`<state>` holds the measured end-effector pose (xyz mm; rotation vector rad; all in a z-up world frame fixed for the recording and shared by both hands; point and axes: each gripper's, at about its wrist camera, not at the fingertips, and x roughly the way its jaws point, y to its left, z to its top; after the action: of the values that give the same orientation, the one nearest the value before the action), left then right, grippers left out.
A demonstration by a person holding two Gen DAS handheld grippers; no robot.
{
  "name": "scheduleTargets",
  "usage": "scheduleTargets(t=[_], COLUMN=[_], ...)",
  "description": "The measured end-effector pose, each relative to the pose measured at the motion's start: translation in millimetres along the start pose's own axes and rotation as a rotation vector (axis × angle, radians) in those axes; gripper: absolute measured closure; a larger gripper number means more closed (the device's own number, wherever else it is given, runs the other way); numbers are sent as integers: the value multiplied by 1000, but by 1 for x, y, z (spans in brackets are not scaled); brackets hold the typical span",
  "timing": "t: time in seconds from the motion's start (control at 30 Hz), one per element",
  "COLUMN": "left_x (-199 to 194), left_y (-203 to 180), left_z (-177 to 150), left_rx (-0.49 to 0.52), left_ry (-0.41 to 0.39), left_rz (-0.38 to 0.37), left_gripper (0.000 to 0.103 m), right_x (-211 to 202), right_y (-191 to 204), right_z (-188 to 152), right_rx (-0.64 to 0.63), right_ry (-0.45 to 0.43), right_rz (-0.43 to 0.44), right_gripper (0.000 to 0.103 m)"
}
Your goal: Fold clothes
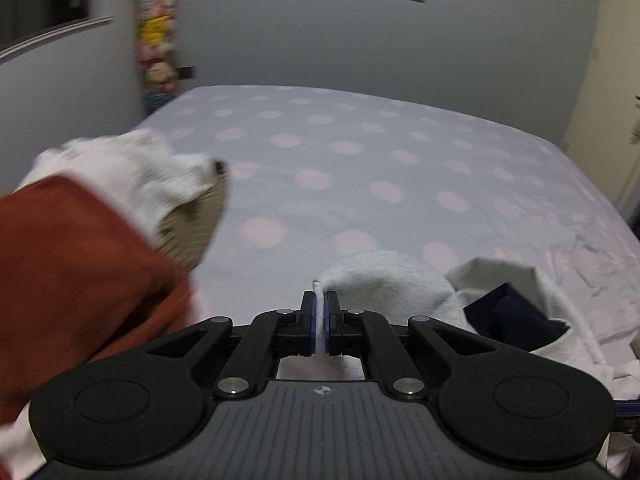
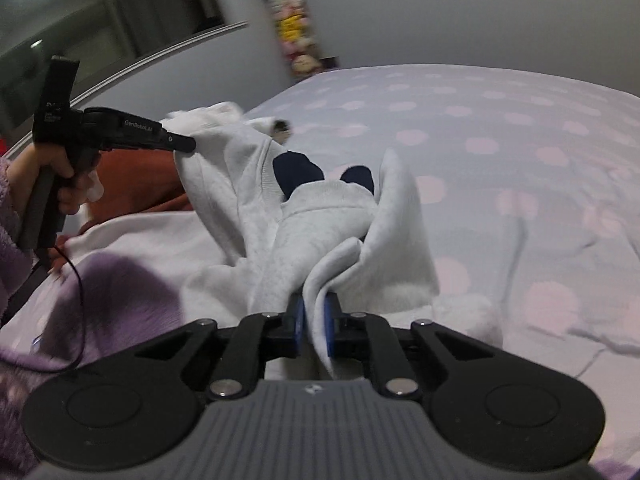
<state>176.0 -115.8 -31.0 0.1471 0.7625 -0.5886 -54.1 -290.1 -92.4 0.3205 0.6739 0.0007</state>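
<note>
L gripper (image 1: 320,300): we see jaws pinched tight on a thin edge of the white hoodie (image 2: 280,208); cloth runs straight down between the blue pads.
R gripper (image 2: 313,312): jaws narrow, clamped on a thicker bunch of the same hoodie; fabric spills out above & to the right of the pads.
Hoodie: hangs between our two grippers, lifted off the bed (image 1: 360,160) at both grip points, lower part bunched & partly resting on the sheet. Dark navy lining (image 2: 298,172) shows at the opening.
L hand (image 2: 60,176): seen from the R wrist view, wrapped round the L gripper's handle, fuzzy purple sleeve (image 2: 8,216) at the wrist.
Bed: lilac sheet w/ pale pink dots, wrinkled near the right edge.
Other clothes: rust-red garment (image 1: 72,260) at left of the L wrist view, w/ a white-and-beige piece (image 1: 160,184) on top, both blurred.
Backgrnd: grey wall, column of coloured soft toys (image 2: 292,32) by the corner, too blurred for detail.
</note>
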Motion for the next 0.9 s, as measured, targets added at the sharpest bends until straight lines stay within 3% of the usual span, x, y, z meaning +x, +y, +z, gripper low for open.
scheduleTargets(t=[0.07, 0.17, 0.27, 0.43, 0.53, 0.6, 0.73, 0.8, 0.87, 0.9], left_x=[-10, -21, -31, -41, -43, -45, -47, -44, -37, -32], left_y=[15, 31, 35, 37, 40, 40, 50, 54, 58, 61], left_z=[-11, -25, -33, -43, -45, -46, -41, -39, -36, -35], left_rx=[-48, -121, -125, -128, -139, -138, -145, -128, -120, -117], left_ry=[5, 6, -13, -45, -50, -56, -60, -47, -25, -14], left_rz=[29, 35, 41, 42, 44, 55, 24, 7, 3, -2], left_gripper=[101, 101, 101, 102, 103, 103, 102, 90, 65, 60], right_x=[-5, -21, -48, -81, -85, -79, -56, -43, -26, -16], right_y=[6, 9, -1, -28, -46, -52, -63, -70, -76, -79], right_z=[-4, -7, -6, -11, -11, -4, 17, 29, 45, 52], right_rx=[-6, 0, 41, 122, 185, 193, 167, 150, 130, 118], right_ry=[6, -32, -97, -125, -120, -127, -109, -84, -54, -37], right_rz=[37, -7, -102, -273, -300, -307, -310, -300, -287, -280], right_gripper=[95, 103, 103, 103, 89, 66, 63, 62, 60, 56])
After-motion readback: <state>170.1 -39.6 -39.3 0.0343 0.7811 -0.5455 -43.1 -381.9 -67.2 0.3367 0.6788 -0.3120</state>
